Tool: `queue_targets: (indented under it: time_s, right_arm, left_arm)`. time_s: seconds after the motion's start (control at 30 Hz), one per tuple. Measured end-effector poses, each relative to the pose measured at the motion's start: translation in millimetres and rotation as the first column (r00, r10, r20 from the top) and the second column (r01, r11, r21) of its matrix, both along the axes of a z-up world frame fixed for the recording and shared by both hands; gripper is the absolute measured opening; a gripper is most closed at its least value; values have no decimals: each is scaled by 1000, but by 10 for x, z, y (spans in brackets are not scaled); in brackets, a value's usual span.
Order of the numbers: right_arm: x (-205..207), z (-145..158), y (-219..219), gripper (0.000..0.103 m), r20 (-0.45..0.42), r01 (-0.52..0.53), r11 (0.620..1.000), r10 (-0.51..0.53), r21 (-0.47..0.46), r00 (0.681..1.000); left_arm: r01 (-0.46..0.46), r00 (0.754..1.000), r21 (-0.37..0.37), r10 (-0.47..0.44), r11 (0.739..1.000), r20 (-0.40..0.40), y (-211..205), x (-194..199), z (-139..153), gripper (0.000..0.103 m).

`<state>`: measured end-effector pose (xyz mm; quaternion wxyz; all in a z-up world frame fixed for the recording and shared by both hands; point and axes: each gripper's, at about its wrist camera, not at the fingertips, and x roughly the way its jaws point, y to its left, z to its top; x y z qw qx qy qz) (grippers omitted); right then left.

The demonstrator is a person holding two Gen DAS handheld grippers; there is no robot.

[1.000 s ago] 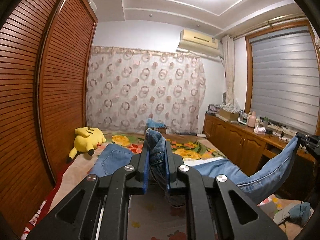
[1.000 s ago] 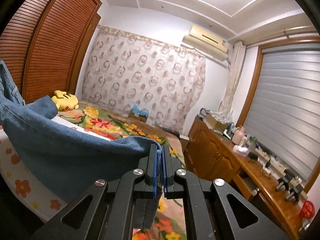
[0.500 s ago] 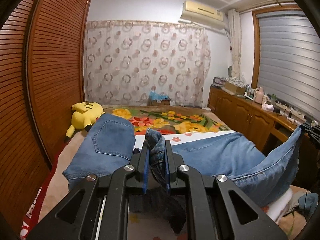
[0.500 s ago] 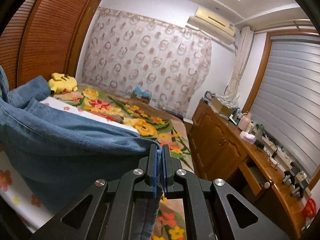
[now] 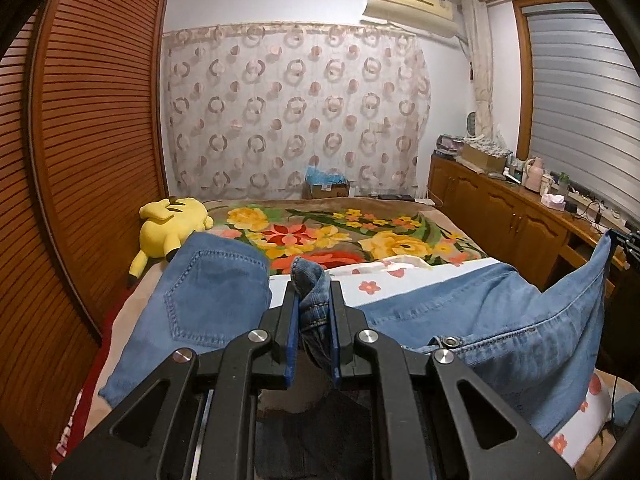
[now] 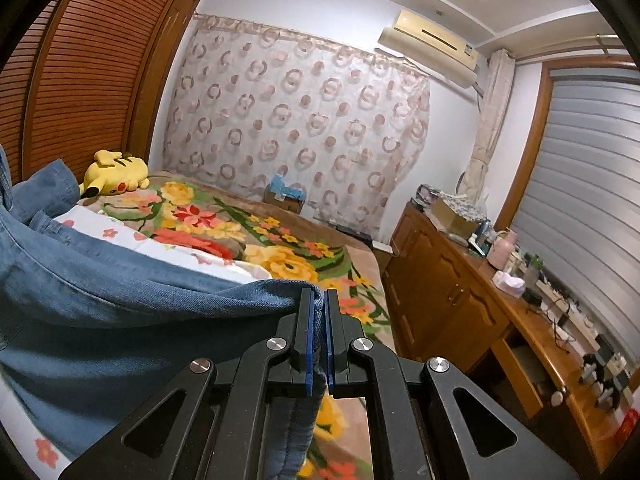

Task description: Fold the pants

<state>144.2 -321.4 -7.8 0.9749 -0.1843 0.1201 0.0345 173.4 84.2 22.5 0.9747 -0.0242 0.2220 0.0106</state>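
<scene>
Blue denim pants (image 5: 212,300) hang spread between my two grippers over the bed. My left gripper (image 5: 312,292) is shut on a bunched part of the waistband, with a back pocket to its left. The right gripper shows at the far right of the left wrist view (image 5: 614,240), holding the other end up. In the right wrist view my right gripper (image 6: 318,300) is shut on a denim edge, and the pants (image 6: 100,312) sag away to the left.
The bed (image 5: 360,236) has a flowered blanket and a white flowered sheet (image 5: 384,280). A yellow plush toy (image 5: 172,224) lies by the wooden slatted doors (image 5: 80,140). A wooden cabinet (image 6: 460,292) with clutter runs along the right. A cardboard box (image 5: 326,188) stands by the curtain.
Both grippers have come down with the pants. More of the denim now lies on the bed and the back pocket has come into full view.
</scene>
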Motion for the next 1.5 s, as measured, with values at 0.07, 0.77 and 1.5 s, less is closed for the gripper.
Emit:
queue_targets:
  time_s: [0.07, 0.77, 1.5]
  right_arm:
    - [83, -20, -23, 4, -1, 7, 1000, -7, -3, 1000]
    - [976, -155, 131, 4, -196, 70, 994, -85, -83, 977]
    - [789, 516, 412, 38, -277, -55, 992, 85, 116, 957]
  left_arm:
    - [-3, 1000, 1, 3, 1000, -6, 12, 105, -1, 14]
    - [22, 985, 33, -16, 999, -170, -106, 1012, -436, 44]
    - [261, 936, -7, -255, 965, -245, -401, 1023, -749, 83]
